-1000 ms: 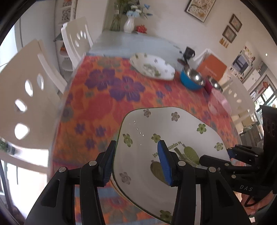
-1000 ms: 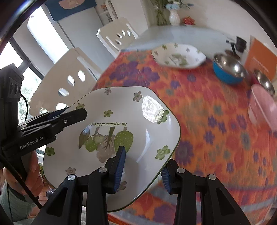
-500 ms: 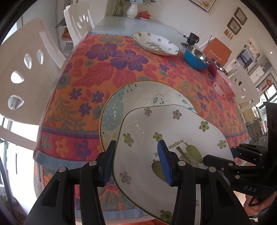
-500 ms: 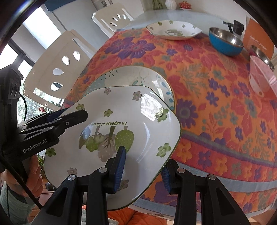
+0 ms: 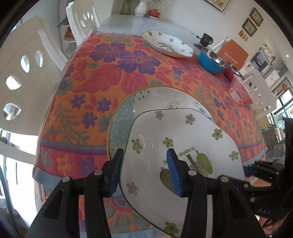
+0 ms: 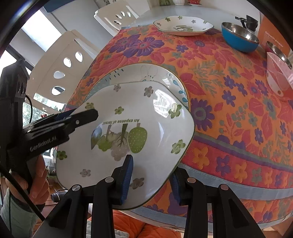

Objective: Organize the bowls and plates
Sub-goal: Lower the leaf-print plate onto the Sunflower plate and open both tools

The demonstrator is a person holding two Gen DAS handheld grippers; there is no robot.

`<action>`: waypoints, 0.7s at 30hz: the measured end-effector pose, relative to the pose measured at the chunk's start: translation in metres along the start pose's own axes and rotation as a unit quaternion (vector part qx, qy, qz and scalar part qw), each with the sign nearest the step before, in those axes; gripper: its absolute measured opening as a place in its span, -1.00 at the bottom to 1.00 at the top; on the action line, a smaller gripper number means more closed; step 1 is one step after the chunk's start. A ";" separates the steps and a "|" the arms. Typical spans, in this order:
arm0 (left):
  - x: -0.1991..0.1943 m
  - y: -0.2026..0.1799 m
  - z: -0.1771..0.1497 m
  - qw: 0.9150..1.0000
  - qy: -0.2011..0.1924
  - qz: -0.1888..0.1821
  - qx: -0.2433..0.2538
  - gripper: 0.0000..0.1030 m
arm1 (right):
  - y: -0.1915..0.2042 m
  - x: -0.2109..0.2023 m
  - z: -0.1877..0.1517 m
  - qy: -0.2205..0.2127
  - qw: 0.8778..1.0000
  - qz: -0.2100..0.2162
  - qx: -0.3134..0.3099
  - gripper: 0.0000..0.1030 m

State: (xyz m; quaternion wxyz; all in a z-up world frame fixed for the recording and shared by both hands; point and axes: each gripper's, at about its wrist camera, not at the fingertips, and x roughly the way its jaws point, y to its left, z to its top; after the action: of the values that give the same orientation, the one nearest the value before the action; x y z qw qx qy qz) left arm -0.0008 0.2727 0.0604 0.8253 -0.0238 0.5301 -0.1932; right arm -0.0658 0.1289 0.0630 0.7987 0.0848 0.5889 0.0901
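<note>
Squarish white plate (image 5: 183, 139) with green flower print, fruit picture and "An expanse of forest" lettering, held by both tools over the near edge of the counter (image 5: 102, 76), partly overhanging that edge. Below it, a round white plate (image 5: 164, 97) with teal pattern and gold rim lies flat on the floral orange tablecloth (image 6: 228, 109); the squarish plate covers its near part. Contact between the two plates cannot be told.

Left tool (image 5: 144, 170): clamped on the plate's left rim, one blue pad over the inside face, the other under the rim. Right tool (image 6: 151, 178): clamped on the plate's near rim the same way, one pad on top, one underneath. In the right wrist view the left tool shows at left, gripped by a hand (image 6: 36, 184) with a light green sleeve (image 6: 16, 216).

Further back on the counter: a second squarish flower-print plate (image 5: 168, 45), well apart from the held one. Right of it a blue bowl with steel inside (image 5: 212, 60), then a red bowl with steel inside (image 5: 232, 71) and a pink translucent bowl (image 5: 241, 91), close together along the right side. A small black cup (image 5: 206, 39) and an orange booklet (image 5: 232, 55) behind the blue bowl. White chairs (image 5: 23, 73) with oval cut-outs on the left side. White vase (image 5: 141, 8) at the far end.
</note>
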 end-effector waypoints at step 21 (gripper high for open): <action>-0.068 0.024 0.070 0.995 -0.096 -0.010 -0.013 -0.10 | 0.019 -0.035 0.033 -0.052 0.995 -0.061 -0.056 -0.28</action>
State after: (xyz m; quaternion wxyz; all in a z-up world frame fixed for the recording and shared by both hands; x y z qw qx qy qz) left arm 0.0436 0.3069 0.1434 0.8699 -0.0582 0.4508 -0.1917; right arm -0.0449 0.1375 0.1097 0.8355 0.0087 0.5449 0.0697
